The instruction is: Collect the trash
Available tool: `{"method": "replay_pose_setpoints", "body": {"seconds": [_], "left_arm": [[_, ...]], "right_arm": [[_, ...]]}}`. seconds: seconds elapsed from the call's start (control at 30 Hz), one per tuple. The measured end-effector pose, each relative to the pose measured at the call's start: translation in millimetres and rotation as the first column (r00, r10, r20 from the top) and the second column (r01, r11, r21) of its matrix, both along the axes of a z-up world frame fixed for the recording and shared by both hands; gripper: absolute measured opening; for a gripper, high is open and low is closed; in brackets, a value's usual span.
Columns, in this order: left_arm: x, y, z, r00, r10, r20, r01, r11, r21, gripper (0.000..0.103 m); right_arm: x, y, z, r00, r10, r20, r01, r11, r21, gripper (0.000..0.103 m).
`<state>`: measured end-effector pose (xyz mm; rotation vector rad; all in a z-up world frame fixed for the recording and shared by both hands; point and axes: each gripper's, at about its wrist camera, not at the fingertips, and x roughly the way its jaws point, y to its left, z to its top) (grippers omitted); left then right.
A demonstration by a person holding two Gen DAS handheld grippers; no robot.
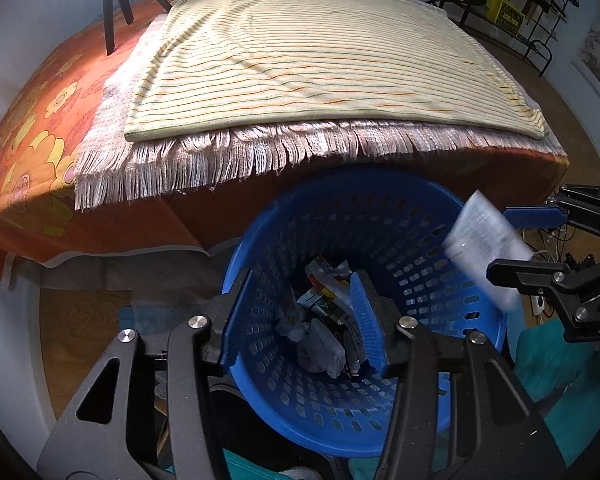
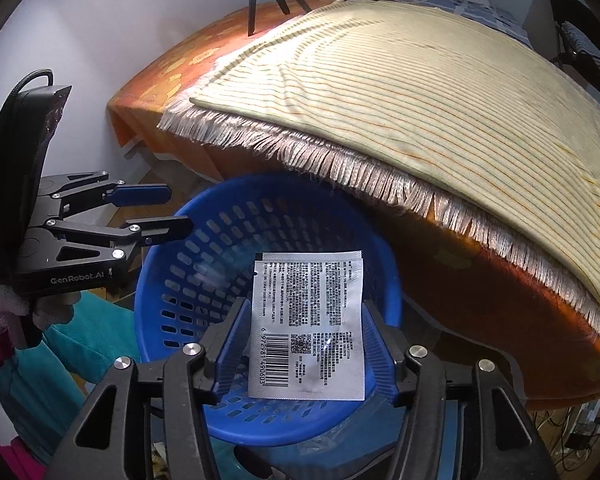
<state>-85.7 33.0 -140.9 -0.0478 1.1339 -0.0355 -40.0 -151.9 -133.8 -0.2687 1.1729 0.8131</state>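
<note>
A blue perforated basket (image 1: 400, 240) (image 2: 204, 264) stands on the floor against the bed. Several crumpled wrappers and papers (image 1: 324, 332) lie at its bottom. My left gripper (image 1: 302, 280) (image 2: 179, 209) hangs over the basket's opening, open, with nothing between its blue pads. My right gripper (image 2: 306, 304) (image 1: 500, 242) is above the basket's right rim. A white printed sachet (image 2: 306, 320) (image 1: 484, 240) with a barcode sits between its fingers. The jaws stand about as wide as the sachet, and it looks blurred and loose in the left wrist view.
The bed edge overhangs the basket, with a striped yellow blanket (image 1: 320, 60), a fringed cloth (image 1: 220, 160) and an orange flowered sheet (image 1: 40, 140). Teal fabric (image 2: 80, 340) lies beside the basket. A black tripod (image 1: 112, 0) stands behind the bed. Cables (image 2: 572, 428) lie at the right.
</note>
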Motion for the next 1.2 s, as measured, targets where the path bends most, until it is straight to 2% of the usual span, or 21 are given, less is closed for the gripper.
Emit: {"method": "replay_pose_setpoints", "body": {"seconds": [0.13,0.27,0.5,0.57,0.8,0.97,1.2], "left_arm": [[1,1,0,1.0,0.002,0.001,-0.002,1.0,0.004,0.056],[2,1,0,1.0,0.007,0.003,-0.007,1.0,0.01,0.065],[3,2,1,1.0,0.013,0.003,-0.013,1.0,0.012,0.067],[3,1,1,1.0,0.014,0.007,-0.014,1.0,0.015,0.07],[5,0,4,1.0,0.018,0.012,-0.018,1.0,0.013,0.071],[6,-1,7,1.0,0.022,0.02,-0.023,1.0,0.013,0.077],[10,-4,16,0.999,0.026,0.041,-0.026,1.0,0.01,0.077]], "right_arm": [[0,1,0,1.0,-0.002,0.003,0.002,1.0,0.001,0.065],[0,-1,1,1.0,-0.012,0.012,0.012,1.0,-0.002,0.074],[3,-3,1,0.999,-0.033,0.018,0.033,0.999,-0.002,0.085],[4,-3,2,0.999,-0.039,0.026,0.039,0.999,-0.003,0.086],[4,-5,3,0.998,-0.059,0.034,0.059,0.998,-0.01,0.091],[6,-7,4,0.996,-0.075,0.042,0.075,0.997,-0.009,0.091],[11,-12,16,0.992,-0.115,0.059,0.113,0.993,0.021,0.091]]}}
